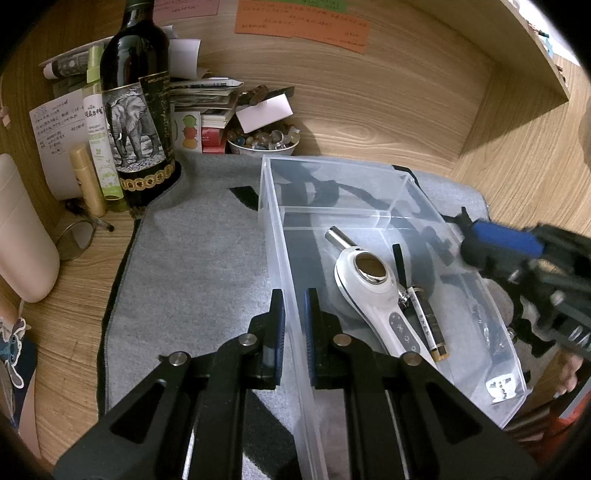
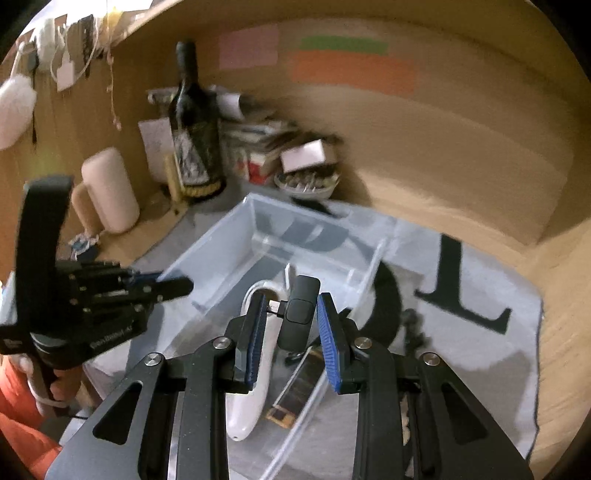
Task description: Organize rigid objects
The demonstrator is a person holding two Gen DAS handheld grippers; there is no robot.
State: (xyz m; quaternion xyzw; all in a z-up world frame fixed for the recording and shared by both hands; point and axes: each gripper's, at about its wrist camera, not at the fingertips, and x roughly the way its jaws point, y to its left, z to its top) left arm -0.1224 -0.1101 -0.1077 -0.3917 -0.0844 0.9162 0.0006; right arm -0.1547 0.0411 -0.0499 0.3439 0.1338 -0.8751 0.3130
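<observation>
Currently the left hand-held gripper (image 1: pixel 294 321) is clamped on the near wall of the clear plastic bin (image 1: pixel 461 295), apparently to steady it on the grey mat (image 1: pixel 192 258) covering the tabletop. The right hand-held gripper (image 2: pixel 291 321), fingers partly apart, holds a small black adapter (image 2: pixel 298 314) above the bin, where a white handheld device (image 1: pixel 373 291) and a dark tube (image 1: pixel 430 325) already lie.

A dark wine bottle (image 1: pixel 136 107) stands upright beside stacked papers (image 1: pixel 205 98), a bowl of pebbles (image 1: pixel 264 142) and orange wall notes (image 1: pixel 303 22).
</observation>
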